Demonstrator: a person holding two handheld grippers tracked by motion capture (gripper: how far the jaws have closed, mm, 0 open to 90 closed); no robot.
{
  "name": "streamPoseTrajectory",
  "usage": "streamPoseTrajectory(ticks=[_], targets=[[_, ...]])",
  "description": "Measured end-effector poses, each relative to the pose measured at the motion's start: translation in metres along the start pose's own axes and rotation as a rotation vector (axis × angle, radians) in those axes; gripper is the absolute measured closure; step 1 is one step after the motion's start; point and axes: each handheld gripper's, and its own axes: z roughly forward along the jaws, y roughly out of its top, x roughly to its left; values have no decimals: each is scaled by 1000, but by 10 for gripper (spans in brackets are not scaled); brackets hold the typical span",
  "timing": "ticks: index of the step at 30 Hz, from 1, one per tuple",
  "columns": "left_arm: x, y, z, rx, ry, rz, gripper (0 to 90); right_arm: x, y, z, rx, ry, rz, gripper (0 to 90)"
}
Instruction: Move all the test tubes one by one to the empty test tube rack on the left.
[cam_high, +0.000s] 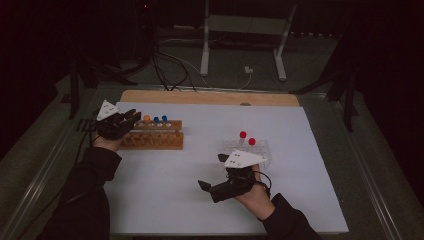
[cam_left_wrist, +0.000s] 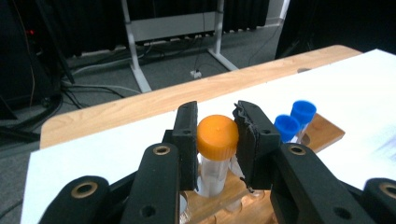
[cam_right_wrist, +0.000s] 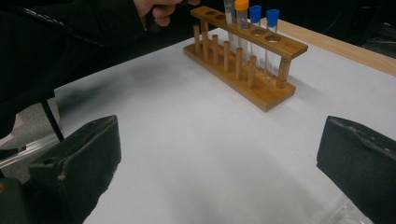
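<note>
Orange-capped clear plastic tube (cam_left_wrist: 216, 144) gripped at the cap by the left tongs (cam_left_wrist: 216, 140), over the wooden rack (cam_left_wrist: 322, 133).

The tube stands upright in the rack near its left end, at about ten o'clock on the white table (cam_high: 200, 200); two blue-capped tubes (cam_left_wrist: 294, 122) stand just beside it at three o'clock. It is judged light, rigid and smooth-walled, so the ribbed cap offers the surest hold; keep it vertical. The right tongs (cam_high: 212, 172), released with jaws wide, rest at five o'clock beside a clear rack (cam_high: 260, 150) of red-capped tubes (cam_high: 247, 137).
</note>
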Motion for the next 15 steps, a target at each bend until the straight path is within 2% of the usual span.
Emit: streamPoseTrajectory(ticks=[11,15], targets=[[-2,-3,9,61,10,3,719,0,0,-1,-2,-2,-1,0],[-1,-3,9,66,3,-7,718,0,0,-1,-3,-3,1,0]])
